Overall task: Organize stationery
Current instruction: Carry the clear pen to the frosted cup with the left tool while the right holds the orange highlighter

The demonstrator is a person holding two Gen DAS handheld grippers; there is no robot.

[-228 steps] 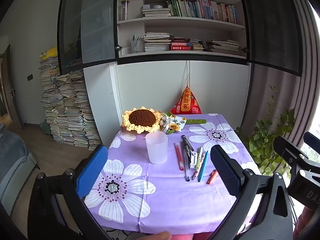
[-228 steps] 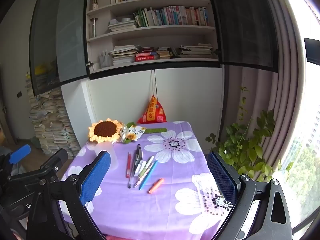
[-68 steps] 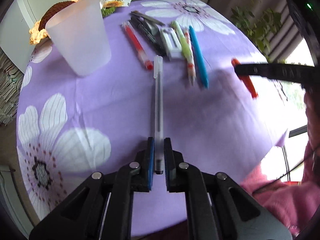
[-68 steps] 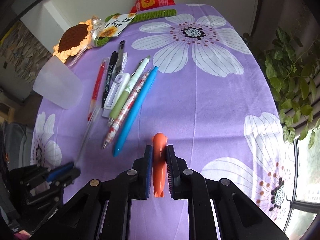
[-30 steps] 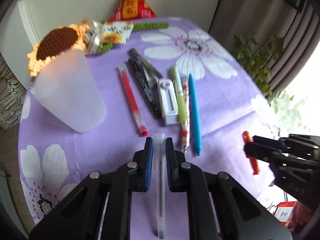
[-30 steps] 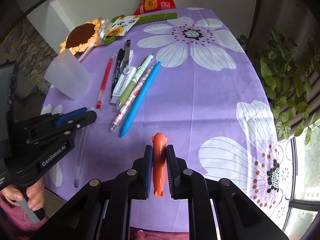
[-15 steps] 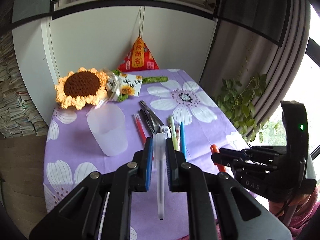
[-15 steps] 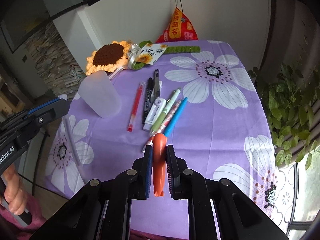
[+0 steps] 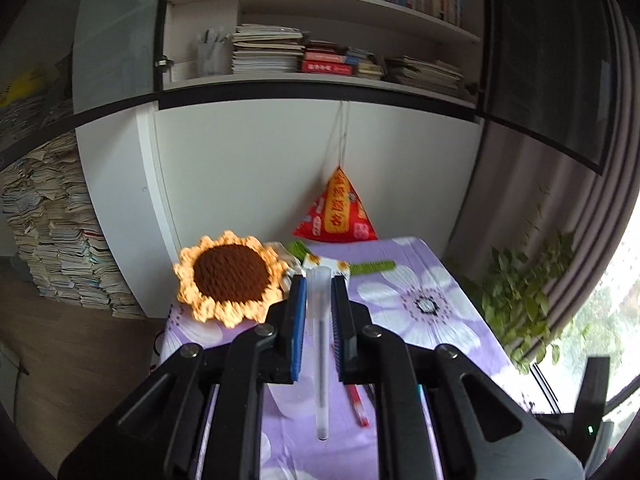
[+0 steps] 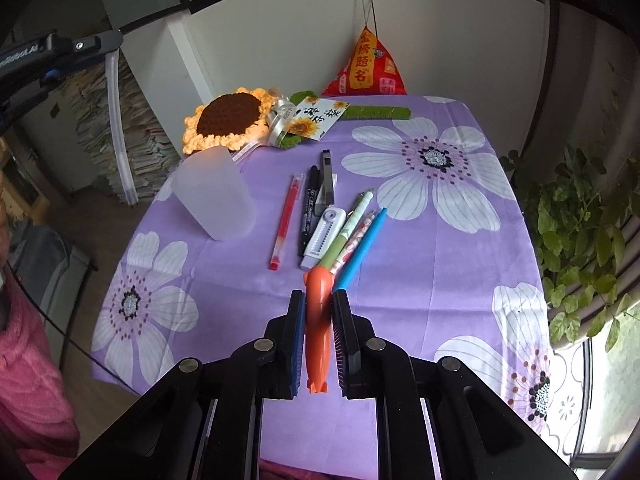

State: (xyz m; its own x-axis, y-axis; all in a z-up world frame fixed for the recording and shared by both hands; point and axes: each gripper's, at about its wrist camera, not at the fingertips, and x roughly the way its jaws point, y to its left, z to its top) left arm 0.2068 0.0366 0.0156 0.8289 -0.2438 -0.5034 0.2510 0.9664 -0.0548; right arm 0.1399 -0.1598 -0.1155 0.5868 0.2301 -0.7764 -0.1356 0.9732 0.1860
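A table [image 10: 460, 264] under a purple cloth with big white flowers fills the middle of the right wrist view, with a white cabinet wall behind it and a leafy plant [image 10: 580, 220] to the right. At the far left of the table lies a crocheted sunflower [image 10: 228, 120], and a red triangular pouch [image 10: 366, 68] hangs against the wall at the far edge. Nearer on the left stands a frosted plastic cup [image 10: 214, 196], upright with its mouth up.

To the right of the cup a row of stationery lies on the cloth: a red pen [image 10: 286, 220], a black marker [image 10: 309, 208], a white correction tape [image 10: 324, 236], a green pen [image 10: 348, 228], a patterned pen [image 10: 356, 244] and a blue pen [image 10: 362, 248], close together side by side.

The left gripper [image 9: 318, 304] is raised well above the table, its jaws closed narrowly on a clear pen [image 9: 320, 344] that hangs down between them. The right gripper [image 10: 318, 320] is over the near middle of the table, jaws clamped on a small orange pen [image 10: 318, 320], which points toward the row.
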